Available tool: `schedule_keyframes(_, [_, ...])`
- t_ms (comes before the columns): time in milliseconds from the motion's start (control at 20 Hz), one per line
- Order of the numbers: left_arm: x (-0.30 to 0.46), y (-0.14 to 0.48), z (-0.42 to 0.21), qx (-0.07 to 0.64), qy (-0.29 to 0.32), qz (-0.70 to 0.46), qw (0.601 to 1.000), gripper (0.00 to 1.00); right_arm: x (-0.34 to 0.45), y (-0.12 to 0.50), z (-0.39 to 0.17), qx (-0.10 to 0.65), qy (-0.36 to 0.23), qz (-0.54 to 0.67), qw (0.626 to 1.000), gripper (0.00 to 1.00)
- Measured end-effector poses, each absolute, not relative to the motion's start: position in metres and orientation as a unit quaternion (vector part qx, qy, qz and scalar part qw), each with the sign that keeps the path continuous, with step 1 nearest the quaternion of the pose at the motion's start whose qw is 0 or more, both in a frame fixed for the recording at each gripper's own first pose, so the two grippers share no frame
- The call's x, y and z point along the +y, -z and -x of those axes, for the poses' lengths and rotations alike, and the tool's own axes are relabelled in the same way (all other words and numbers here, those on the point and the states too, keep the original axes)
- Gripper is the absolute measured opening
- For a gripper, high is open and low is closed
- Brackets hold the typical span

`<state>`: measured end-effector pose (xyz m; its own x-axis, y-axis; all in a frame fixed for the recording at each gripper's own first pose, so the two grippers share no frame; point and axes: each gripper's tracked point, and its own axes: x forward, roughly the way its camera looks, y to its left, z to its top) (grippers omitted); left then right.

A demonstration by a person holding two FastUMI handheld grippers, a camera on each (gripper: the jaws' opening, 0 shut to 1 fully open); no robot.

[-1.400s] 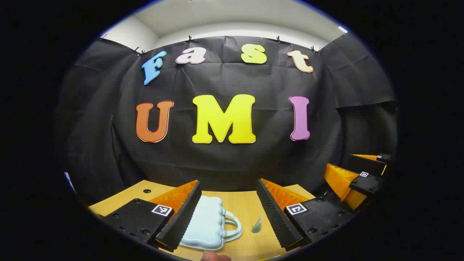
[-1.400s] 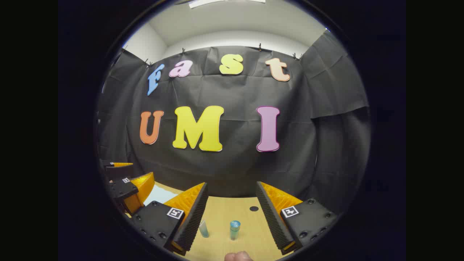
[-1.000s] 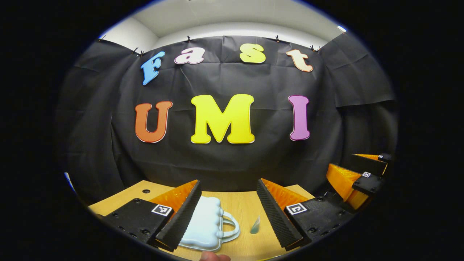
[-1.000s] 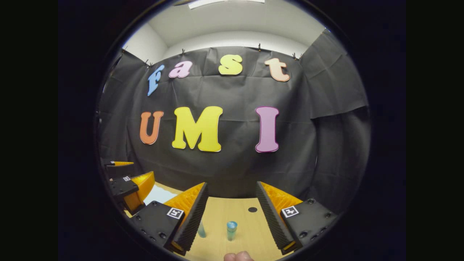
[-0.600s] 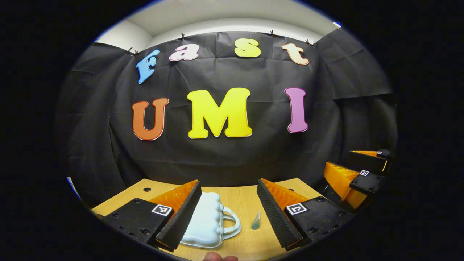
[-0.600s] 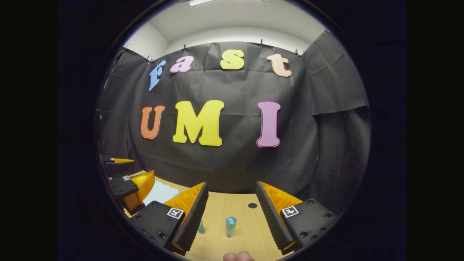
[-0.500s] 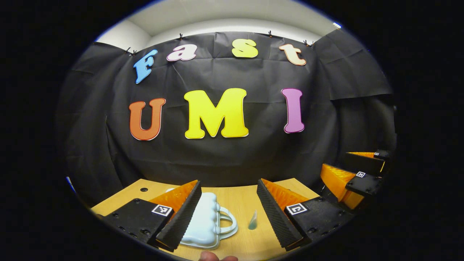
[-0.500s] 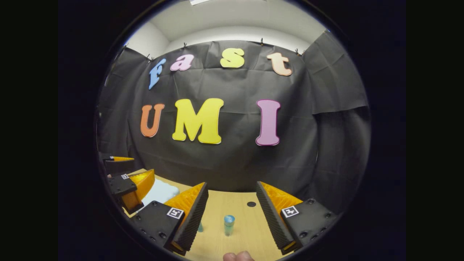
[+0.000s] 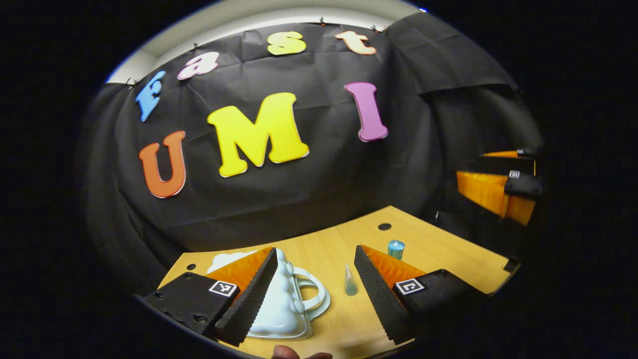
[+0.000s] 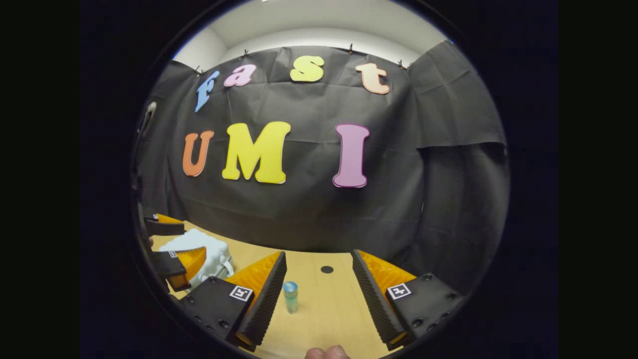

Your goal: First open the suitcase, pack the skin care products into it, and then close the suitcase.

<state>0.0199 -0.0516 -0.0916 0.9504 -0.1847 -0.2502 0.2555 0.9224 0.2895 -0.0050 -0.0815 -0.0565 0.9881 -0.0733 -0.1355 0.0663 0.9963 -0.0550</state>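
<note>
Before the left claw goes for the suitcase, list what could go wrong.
1. The suitcase lies closed, partly behind one finger of the open left claw; a push might slide it rather than open it.
2. The small tube and the upright bottle stand near that claw and could be knocked over.

The suitcase (image 9: 279,309) is looking like smooth glossy pale-blue plastic, the table (image 9: 443,254) is showing matt light wood grain (laminate maybe), the little bottle (image 10: 290,297) is looking translucent teal, and the gripper fingers (image 10: 264,304) are wearing ribbed matt black pads
</note>
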Motion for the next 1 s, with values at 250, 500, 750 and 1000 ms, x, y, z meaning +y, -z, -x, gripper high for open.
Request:
schedule_keyframes(250, [-0.038,0.136,-0.037,0.129,0.141,-0.333,0.923,0.98,-0.107,0.083,0.011,0.109,0.060,0.016,0.992,0.79])
schedule_keyframes(500, [-0.019,0.203,-0.057,0.198,0.162,-0.487,0.835,0.98,-0.126,0.092,0.013,0.126,0.078,0.003,0.989,0.78])
schedule_keyframes(750, [-0.010,0.248,-0.058,0.252,0.187,-0.568,0.761,0.94,-0.140,0.098,0.014,0.136,0.094,-0.011,0.986,0.78])
schedule_keyframes(1000, [-0.004,0.268,-0.071,0.292,0.194,-0.599,0.720,0.80,-0.148,0.103,0.017,0.143,0.105,-0.022,0.984,0.79])
